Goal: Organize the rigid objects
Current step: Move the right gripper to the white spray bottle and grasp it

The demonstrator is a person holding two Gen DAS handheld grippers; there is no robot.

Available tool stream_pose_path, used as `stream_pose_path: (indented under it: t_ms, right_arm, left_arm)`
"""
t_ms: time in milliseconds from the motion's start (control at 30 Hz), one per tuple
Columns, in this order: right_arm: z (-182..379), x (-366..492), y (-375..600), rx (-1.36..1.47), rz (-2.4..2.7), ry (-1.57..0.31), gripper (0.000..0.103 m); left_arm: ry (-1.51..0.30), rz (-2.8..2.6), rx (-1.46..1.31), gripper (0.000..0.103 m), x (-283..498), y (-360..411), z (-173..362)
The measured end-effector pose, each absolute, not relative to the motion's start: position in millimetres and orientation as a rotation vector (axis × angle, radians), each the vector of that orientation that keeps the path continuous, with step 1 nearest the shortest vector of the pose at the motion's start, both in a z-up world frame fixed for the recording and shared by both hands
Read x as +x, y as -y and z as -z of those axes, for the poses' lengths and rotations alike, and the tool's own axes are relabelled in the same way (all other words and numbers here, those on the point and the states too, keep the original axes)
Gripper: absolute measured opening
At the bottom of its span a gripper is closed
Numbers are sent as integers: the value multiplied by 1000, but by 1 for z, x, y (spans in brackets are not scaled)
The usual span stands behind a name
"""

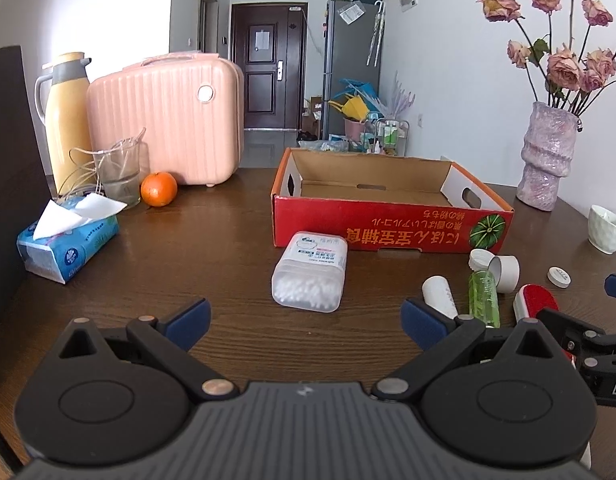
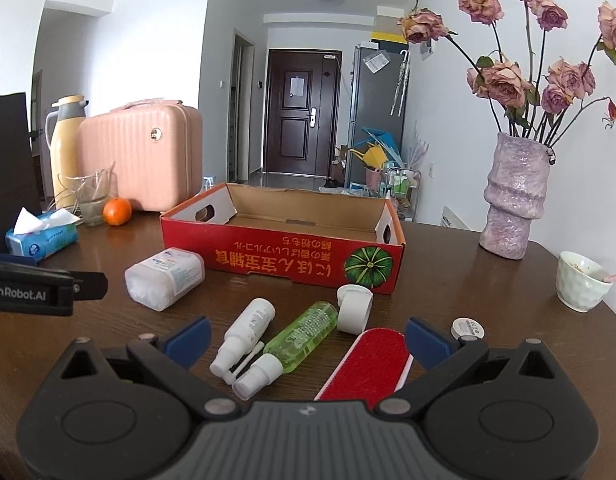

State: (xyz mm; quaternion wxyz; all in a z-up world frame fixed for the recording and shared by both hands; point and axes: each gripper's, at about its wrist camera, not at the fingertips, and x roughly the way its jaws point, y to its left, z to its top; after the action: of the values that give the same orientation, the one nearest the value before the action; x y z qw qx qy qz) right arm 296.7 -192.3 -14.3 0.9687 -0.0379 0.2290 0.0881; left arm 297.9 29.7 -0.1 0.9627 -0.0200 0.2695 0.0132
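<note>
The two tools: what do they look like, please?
Both match. The left tool and right tool have black linkage arms with silver rivets, blue textured fingertips and a ribbed grey body. White "GenRobot.AI" lettering marks the left one's side in the right wrist view.

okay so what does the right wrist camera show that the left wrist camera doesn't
Only the right wrist view shows the spray heads of the white spray bottle and green bottle, and the whole red lint brush. Only the left wrist view shows the open left tool facing the cotton swab box. Both show the empty red cardboard box, orange and vase.
</note>
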Motion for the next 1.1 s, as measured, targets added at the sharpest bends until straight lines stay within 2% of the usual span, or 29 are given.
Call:
stream_pose_path:
  t_ms: [433,600,700,767,900,967,1033,1100]
  right_arm:
    - [17,330,163,-149,-253,-550,75]
    - [23,350,146,-179,-277,-601,67]
    - [31,366,136,-179,-288,-665,59]
    - [35,376,130,-185,-288,-694,48]
    - [47,401,122,-186,-256,-767,44]
    - [55,416,122,-164,-250,-831,32]
    - [59,419,122,-145,-241,-822,27]
    - [60,415,123,-129,-255,-808,27]
  left_arm:
    - [-566,-74,-69,103,312,-50,7]
    - [-569,-90,-75,103,314,-58,8]
    - [-567,-98,-82,103,314,-65,8]
    - [-565,-103,-84,103,314,-68,8]
    - [-572,-102,-93,103,315,-72,10]
    - [-574,-100,-93,103,316,-73,10]
    - [-574,-99,-92,103,315,-72,11]
    - [-574,-99,-93,103,316,-72,11]
